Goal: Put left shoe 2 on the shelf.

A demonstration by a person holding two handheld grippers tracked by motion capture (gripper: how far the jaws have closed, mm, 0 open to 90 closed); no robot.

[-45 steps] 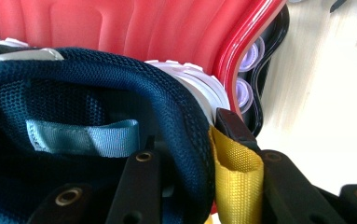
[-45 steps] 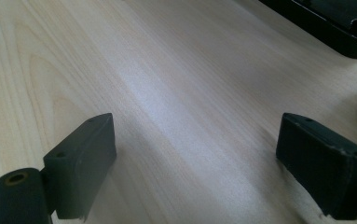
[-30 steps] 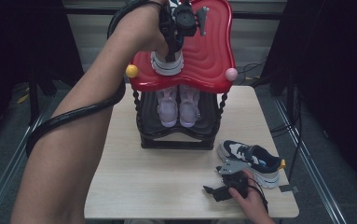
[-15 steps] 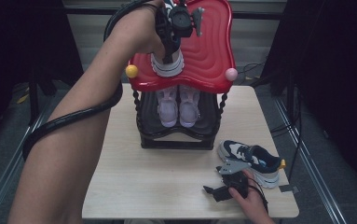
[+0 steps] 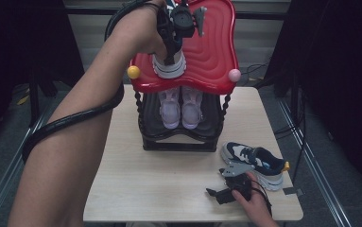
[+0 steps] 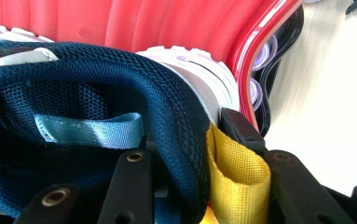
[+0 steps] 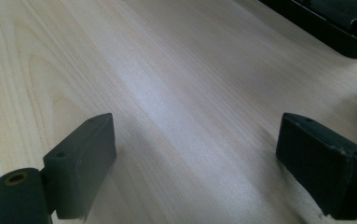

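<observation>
**Above: placing a sneaker on the red top shelf of a shoe rack**

Left tongs [image 5: 173,45] set a navy sneaker [image 6: 120,88] heel-near on the red top shelf [image 5: 211,52] of the black shoe rack [image 5: 178,139], at its left side beside the yellow knob [image 5: 133,72]. In the left gripper view one jaw stands inside the padded mesh collar and the other outside, against the yellow heel loop [image 6: 234,172]; the jaws have just been opening, with the collar between them, and whether the pads press on it cannot be told. The sneaker should handle as light and soft: mesh and padding yield under pinch, while the white sole [image 6: 204,77] is stiffer. The heel collar gives the surest hold; the loop alone would let the shoe swing. A pale pair [image 5: 181,106] occupies the lower shelf. Right tongs [image 5: 216,194] rest spread and empty on the wooden tabletop [image 5: 169,189], just beside the matching sneaker [image 5: 256,163] at near right.
</observation>
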